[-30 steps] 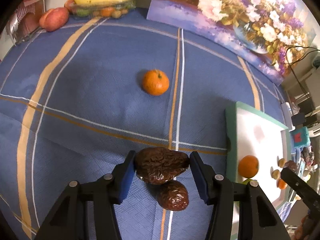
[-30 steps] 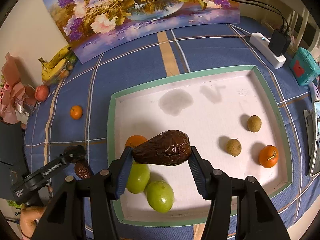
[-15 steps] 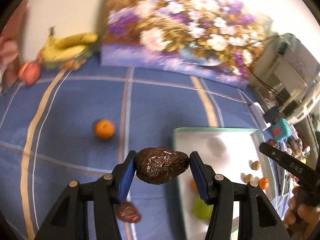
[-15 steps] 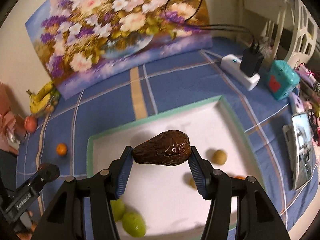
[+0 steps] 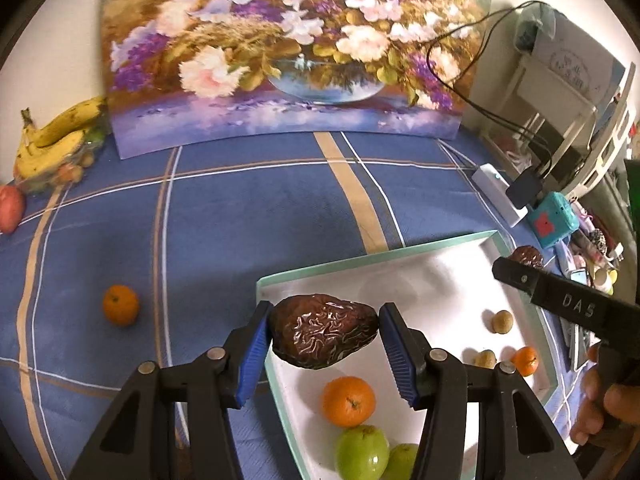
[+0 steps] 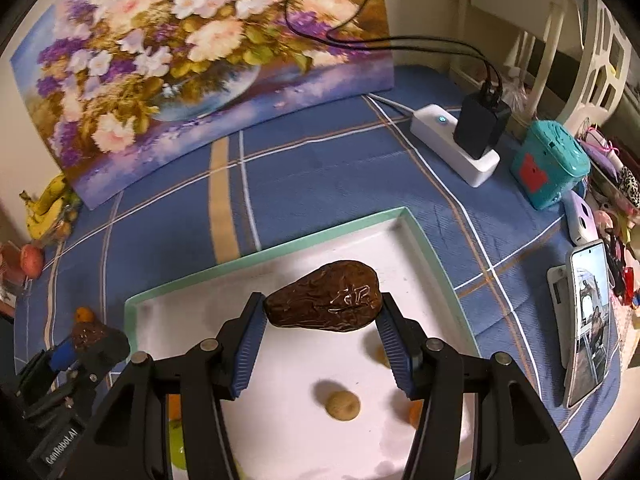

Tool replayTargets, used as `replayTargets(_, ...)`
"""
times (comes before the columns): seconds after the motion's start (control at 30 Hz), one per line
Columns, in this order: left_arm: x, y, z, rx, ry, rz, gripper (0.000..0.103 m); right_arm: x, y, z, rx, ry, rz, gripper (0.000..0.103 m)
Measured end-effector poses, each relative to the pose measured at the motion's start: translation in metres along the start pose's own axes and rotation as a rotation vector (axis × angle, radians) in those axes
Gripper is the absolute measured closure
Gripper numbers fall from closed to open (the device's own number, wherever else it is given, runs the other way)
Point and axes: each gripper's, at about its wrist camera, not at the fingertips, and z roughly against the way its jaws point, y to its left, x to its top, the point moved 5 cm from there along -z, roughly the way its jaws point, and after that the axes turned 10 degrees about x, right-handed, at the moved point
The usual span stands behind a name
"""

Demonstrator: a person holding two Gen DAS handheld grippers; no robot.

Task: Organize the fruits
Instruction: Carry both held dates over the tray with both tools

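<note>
My left gripper point(image 5: 323, 330) is shut on a wrinkled dark brown avocado point(image 5: 324, 330), held over the near left corner of the white tray with a green rim point(image 5: 372, 256). My right gripper point(image 6: 322, 314) is shut on a second dark avocado point(image 6: 324, 302), hanging above the tray point(image 6: 260, 256) toward its far right part. In the tray lie an orange point(image 5: 349, 401), two green fruits point(image 5: 362, 452), two small tan fruits point(image 5: 502, 321) and a small orange point(image 5: 525, 361). Another orange point(image 5: 121, 305) sits on the blue cloth left of the tray.
A flower painting point(image 5: 280, 52) leans against the wall at the back. Bananas point(image 5: 56, 140) and a red fruit point(image 5: 10, 208) lie at the far left. A power strip with a charger point(image 6: 460, 140), a teal box point(image 6: 550, 166) and a phone point(image 6: 588, 320) stand right of the tray.
Both grippers carried their avocados along: the left one rose and swung right from the cloth to the tray's corner, leaving another dark fruit behind. The right one moved farther across the tray.
</note>
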Motion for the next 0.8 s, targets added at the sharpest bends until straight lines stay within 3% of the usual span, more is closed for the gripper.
replayTargets(0.43,0.007,-0.022,-0.023,0.019,0.032,-0.081,0.046,0.026,-0.008,-0.005,-0.021,0.007,0.008,0.045)
replayTargets(0.8,-0.006,-0.025,-0.044,0.063,0.091,-0.101,0.046,0.016,-0.022,-0.042,-0.02,0.101,-0.009,0.045)
